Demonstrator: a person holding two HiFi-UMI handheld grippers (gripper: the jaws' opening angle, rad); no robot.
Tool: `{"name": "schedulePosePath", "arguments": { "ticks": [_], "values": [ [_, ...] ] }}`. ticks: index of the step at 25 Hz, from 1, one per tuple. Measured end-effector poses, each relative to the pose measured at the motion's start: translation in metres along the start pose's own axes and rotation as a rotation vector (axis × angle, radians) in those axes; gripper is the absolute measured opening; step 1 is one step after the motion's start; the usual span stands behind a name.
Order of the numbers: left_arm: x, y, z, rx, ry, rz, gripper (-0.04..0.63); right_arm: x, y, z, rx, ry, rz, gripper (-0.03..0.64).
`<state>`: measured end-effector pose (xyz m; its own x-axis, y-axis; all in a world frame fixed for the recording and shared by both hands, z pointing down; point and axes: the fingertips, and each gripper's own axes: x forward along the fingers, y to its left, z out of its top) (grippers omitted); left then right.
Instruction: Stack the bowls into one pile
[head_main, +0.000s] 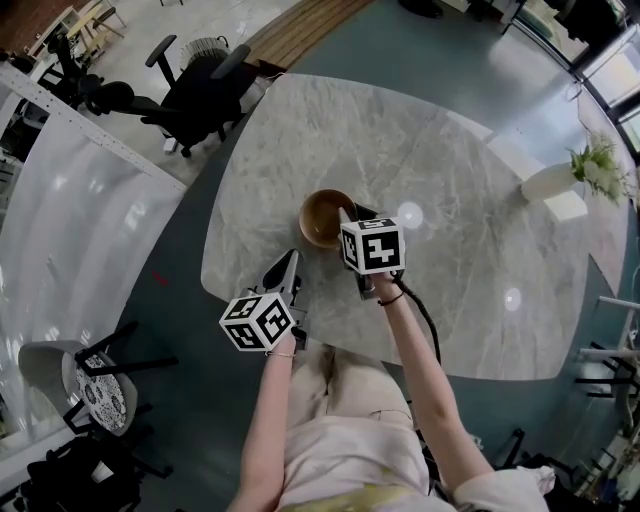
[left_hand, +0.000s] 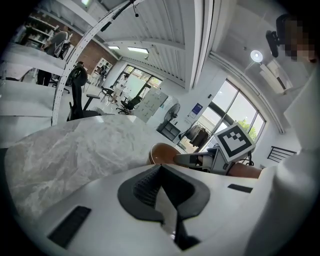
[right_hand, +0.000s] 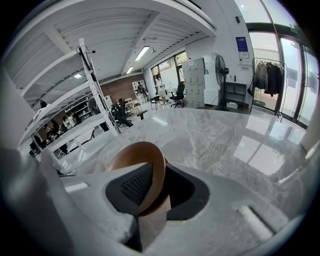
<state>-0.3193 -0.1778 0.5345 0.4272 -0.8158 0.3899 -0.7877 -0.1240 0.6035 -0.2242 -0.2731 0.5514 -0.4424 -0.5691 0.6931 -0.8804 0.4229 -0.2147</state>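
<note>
The bowl (head_main: 325, 217) is sitting on the marble table (head_main: 450, 150); the right gripper (right_hand: 150, 197) is straddling its near rim, jaws slightly apart, not pinching; the left gripper (left_hand: 161, 175) is hovering pressed together, empty. Best to be easing straight back off that rim without tipping it; the bowl is facing mouth-up, round, showing no long axis

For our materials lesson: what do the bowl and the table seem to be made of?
Bowl: looks like wood or wood-toned plastic, matte brown, with a thin smooth wall; no clear grain shows.
Table: marble or a marble-look top, polished; grey veins and lamp reflections show.
</note>
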Motion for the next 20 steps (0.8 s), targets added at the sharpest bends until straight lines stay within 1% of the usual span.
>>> {"name": "schedulePosePath", "arguments": {
  "ticks": [4, 7, 14, 20],
  "values": [
    [0.001, -0.003, 0.001, -0.001, -0.005, 0.002, 0.0, -0.001, 0.004, 0.001, -0.02, -0.001, 0.018, 0.103],
    [0.001, -0.005, 0.001, -0.003, -0.007, 0.003, 0.0, -0.003, 0.007, 0.002, -0.04, -0.007, 0.015, 0.141],
    [0.002, -0.003, 0.002, -0.001, -0.015, 0.012, 0.0, -0.007, 0.004, 0.004, -0.065, -0.045, -0.016, 0.178],
    [0.001, -0.004, 0.009, 0.013, -0.026, 0.007, 0.0, -0.015, 0.005, 0.01, -0.007, -0.091, 0.024, 0.179]
  ]
}}
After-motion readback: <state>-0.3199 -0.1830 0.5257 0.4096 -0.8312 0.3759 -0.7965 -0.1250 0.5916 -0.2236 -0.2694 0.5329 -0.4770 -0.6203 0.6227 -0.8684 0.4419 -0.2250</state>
